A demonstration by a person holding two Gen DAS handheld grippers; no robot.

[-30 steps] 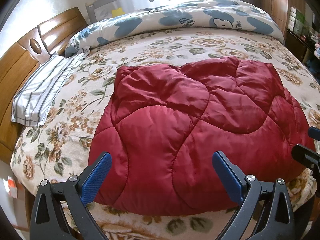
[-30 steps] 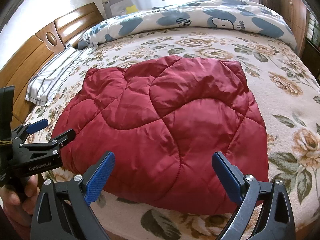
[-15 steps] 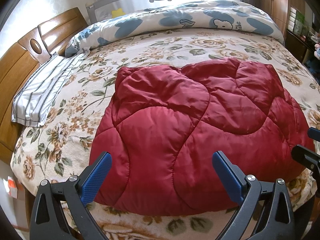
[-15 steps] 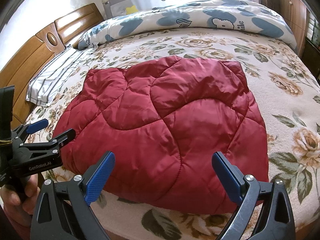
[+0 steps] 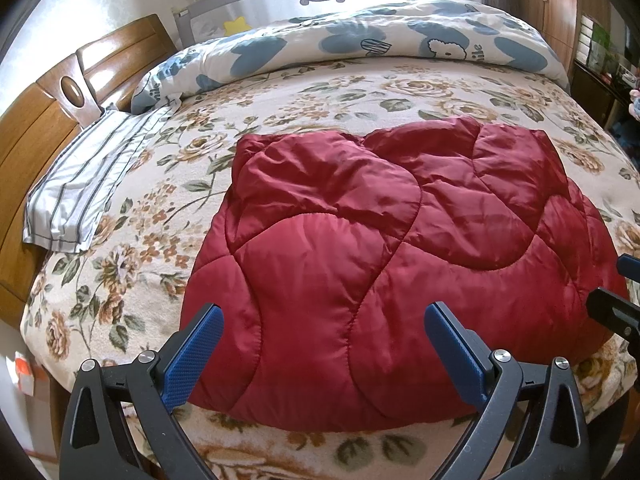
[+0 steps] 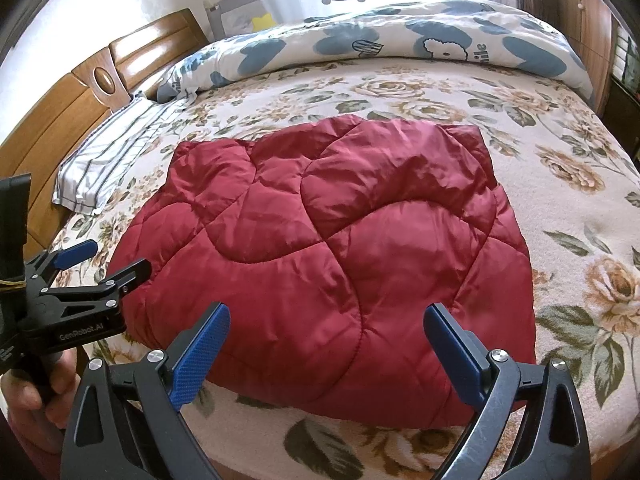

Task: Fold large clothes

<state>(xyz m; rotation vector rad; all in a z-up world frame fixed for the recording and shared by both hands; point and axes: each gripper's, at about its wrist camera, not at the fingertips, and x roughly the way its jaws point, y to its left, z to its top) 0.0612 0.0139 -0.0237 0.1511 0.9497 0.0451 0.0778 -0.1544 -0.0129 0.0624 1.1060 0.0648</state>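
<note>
A dark red quilted puffy garment point(image 5: 380, 248) lies folded into a rough rectangle on the flowered bed; it also shows in the right wrist view point(image 6: 332, 256). My left gripper point(image 5: 324, 352) is open and empty, hovering just short of the garment's near edge, toward its left part. My right gripper point(image 6: 326, 350) is open and empty, just short of the near edge, toward its right part. The left gripper also shows from the side in the right wrist view point(image 6: 108, 260), open, beside the garment's left edge. The right gripper's fingertips point(image 5: 616, 308) show at the left wrist view's right edge.
The bed point(image 5: 320, 92) has a flowered cover. A striped pillow point(image 5: 84, 184) lies at the left by the wooden headboard point(image 5: 48, 128). A blue and white duvet point(image 5: 360, 40) is heaped along the far side. Wooden cabinets point(image 5: 556, 4) stand at the back right.
</note>
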